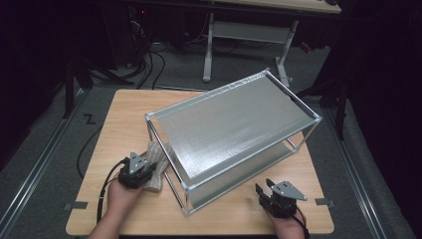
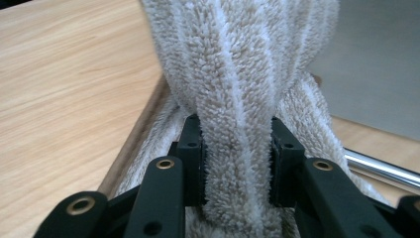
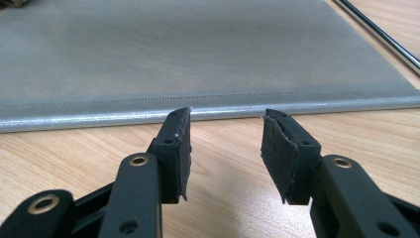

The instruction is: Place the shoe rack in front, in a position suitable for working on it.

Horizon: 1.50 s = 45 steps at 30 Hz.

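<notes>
Left gripper point(image 2: 236, 163) fingers clamp striped towel point(image 2: 237, 74); overhead, towel meets rack point(image 1: 234, 124).

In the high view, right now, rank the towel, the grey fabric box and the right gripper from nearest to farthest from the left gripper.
1. towel: clamped in the left gripper.
2. grey fabric box: just right of it, mid-table.
3. right gripper: near the table's front right edge.

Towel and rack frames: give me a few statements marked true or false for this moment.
1. The left gripper is clamped on the striped towel. True.
2. The right gripper holds the towel. False: its jaws stand open with nothing between them.
3. The rack with grey fabric shelves stands on the wooden table. True.
4. The towel lies on the rack's top shelf. False: it hangs at the rack's near left end.
</notes>
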### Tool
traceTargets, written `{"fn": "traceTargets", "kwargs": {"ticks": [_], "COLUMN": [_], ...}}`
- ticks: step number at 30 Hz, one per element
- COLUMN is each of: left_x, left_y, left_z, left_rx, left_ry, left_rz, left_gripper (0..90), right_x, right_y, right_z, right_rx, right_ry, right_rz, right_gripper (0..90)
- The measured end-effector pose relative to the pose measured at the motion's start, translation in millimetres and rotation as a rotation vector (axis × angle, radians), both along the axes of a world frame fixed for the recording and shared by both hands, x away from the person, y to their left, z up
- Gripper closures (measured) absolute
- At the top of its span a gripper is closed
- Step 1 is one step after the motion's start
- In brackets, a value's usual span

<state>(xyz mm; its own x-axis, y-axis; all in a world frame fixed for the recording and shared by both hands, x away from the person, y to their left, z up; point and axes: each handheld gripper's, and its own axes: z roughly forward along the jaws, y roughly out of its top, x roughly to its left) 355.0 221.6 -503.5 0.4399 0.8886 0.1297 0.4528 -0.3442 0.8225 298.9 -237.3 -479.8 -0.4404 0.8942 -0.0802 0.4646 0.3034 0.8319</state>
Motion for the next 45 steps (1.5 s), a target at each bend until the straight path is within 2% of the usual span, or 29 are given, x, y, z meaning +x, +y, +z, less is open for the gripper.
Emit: {"fn": "traceTargets", "kwargs": {"ticks": [3,7,10,14,18,21,25,28,32,37,43,45], "left_x": [0.6,-6.7,-18.3,-35.3,-50.4,-70.0,-81.5,-84.7,-88.5,-89.5,-86.4,-81.6], "left_y": [1.4,2.1,5.5,7.6,9.3,7.2,13.7,23.5,34.7,45.0,47.3,45.8], "left_z": [0.1,1.9,6.3,12.0,25.8,38.5,42.5,50.3,63.7,83.8,117.4,124.6], "left_rx": [-0.008,-0.035,-0.066,-0.109,-0.181,-0.183,-0.210,-0.237,-0.281,-0.337,-0.344,-0.334], "left_ry": [-0.003,-0.032,-0.069,-0.119,-0.153,-0.214,-0.242,-0.264,-0.318,-0.382,-0.490,-0.505], "left_rz": [0.002,-0.021,-0.050,-0.115,-0.126,-0.148,-0.167,-0.146,-0.111,-0.102,-0.099,-0.105], "left_gripper": [66.2,67.6,67.8,68.0,68.4,68.6,68.7,68.6,68.8,69.6,69.4,68.9], "right_x": [0.3,0.4,-0.2,-0.3,-0.3,-0.1,1.5,1.9,2.7,4.2,3.9,4.4], "right_y": [0.1,1.8,2.8,2.5,1.7,1.0,1.8,4.5,5.8,7.1,8.0,8.1], "right_z": [-0.3,-0.1,0.8,1.0,1.8,1.9,1.2,0.6,-0.1,-1.6,-2.1,-2.5], "right_rx": [0.006,0.001,-0.001,0.004,0.009,0.015,0.013,0.009,0.002,-0.002,-0.004,-0.006], "right_ry": [0.002,0.002,-0.006,-0.009,-0.010,-0.013,-0.010,-0.008,-0.006,0.000,0.000,0.000], "right_rz": [-0.001,0.010,0.013,0.011,0.008,0.006,0.009,0.014,0.018,0.023,0.020,0.022], "right_gripper": [54.3,54.3,54.2,54.2,54.1,54.2,54.2,54.2,54.1,54.2,54.2,54.2]}}
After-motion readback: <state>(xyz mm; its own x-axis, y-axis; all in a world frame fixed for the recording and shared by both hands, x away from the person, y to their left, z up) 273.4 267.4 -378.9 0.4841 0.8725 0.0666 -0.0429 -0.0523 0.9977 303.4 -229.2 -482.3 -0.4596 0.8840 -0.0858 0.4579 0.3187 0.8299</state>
